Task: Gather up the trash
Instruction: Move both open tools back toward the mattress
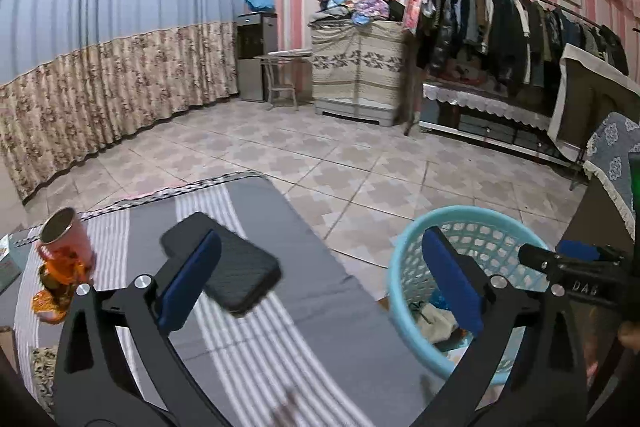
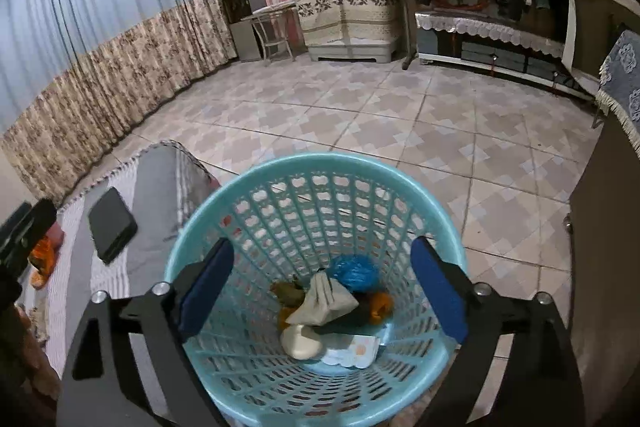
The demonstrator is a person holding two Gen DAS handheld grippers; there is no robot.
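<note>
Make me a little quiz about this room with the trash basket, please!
1. True or false: the light blue plastic lattice basket is empty.
2. What flat black rectangular thing lies on the grey striped cloth?
3. Which claw hangs over the basket: A left claw, B right claw?

Key:
1. False; crumpled paper and wrappers lie inside.
2. A phone-like case.
3. B, open with nothing between its pads.

The left tool [image 1: 320, 283] stands wide apart with nothing between its blue pads, over a striped grey desk [image 1: 280, 339]. A black phone [image 1: 224, 263] lies there; a red can [image 1: 66, 235] stands far left. The turquoise basket [image 1: 404, 267] sits right, on the floor.
</note>
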